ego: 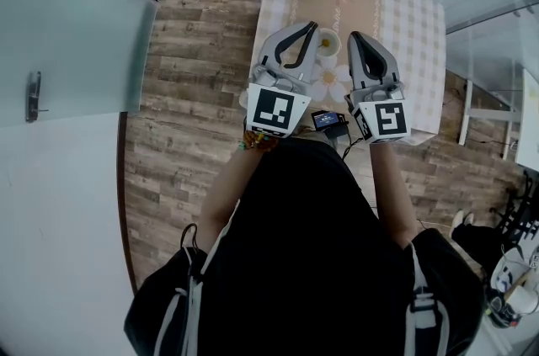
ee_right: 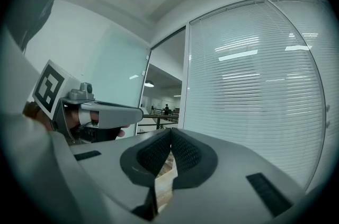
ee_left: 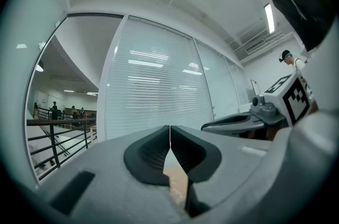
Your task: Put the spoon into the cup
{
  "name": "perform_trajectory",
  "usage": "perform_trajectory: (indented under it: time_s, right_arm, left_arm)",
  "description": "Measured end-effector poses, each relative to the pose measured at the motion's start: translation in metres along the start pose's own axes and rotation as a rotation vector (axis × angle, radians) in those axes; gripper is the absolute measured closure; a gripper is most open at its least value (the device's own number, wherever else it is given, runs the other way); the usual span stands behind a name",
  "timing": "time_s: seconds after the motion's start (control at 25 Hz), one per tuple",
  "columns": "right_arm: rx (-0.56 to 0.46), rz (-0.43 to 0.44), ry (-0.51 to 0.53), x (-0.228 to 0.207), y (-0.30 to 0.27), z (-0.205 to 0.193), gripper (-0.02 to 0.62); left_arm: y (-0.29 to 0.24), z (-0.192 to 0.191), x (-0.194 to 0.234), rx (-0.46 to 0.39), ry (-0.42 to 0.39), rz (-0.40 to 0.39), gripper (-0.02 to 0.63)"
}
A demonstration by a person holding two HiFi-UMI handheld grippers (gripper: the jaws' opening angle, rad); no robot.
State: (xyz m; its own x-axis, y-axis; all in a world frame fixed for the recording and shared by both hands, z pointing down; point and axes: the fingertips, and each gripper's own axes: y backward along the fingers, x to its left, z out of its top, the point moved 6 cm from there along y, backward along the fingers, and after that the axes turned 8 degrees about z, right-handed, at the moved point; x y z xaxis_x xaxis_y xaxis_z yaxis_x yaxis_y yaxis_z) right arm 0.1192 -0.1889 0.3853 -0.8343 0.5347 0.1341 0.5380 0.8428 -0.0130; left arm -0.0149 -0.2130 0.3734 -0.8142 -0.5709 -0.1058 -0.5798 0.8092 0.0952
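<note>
Your left gripper (ego: 310,33) and right gripper (ego: 354,39) hover closed, empty — spoon unseen; likely light, slick — pinch mid-handle.

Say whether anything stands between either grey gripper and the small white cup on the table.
Nothing visible does: the small white cup sits unobstructed between the tips of the left gripper and right gripper, both shut.

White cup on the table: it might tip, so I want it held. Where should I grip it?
Probably by the rim of the white cup, coming from above: it stands upright with its mouth open, and no handle shows. The left gripper, now shut, looks nearest.
</note>
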Motion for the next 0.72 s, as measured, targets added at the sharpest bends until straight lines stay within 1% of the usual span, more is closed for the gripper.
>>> perform_trajectory:
  time_s: [0.28,0.44,0.6,0.72]
  right_arm:
    - [0.01,0.006,-0.006,-0.0019,-0.0007,-0.0024,0.588]
    - [0.01,-0.004,-0.012,-0.0046,-0.0011,-0.0029,0.588]
    - [0.016,0.012,-0.003,-0.0062,-0.0038,-0.0024,0.588]
    - [0.016,0.005,-0.011,-0.0068,-0.0045,-0.0032,0.588]
  left_arm:
    - [-0.0024,-0.0023,0.0034,0.009,0.006,0.017,0.587]
    - [-0.0043,-0.0033,0.0036,0.011,0.008,0.018,0.587]
    - [-0.0069,-0.0042,0.0044,0.015,0.007,0.019,0.587]
    - [-0.0073,-0.0048,0.0059,0.017,0.009,0.022,0.586]
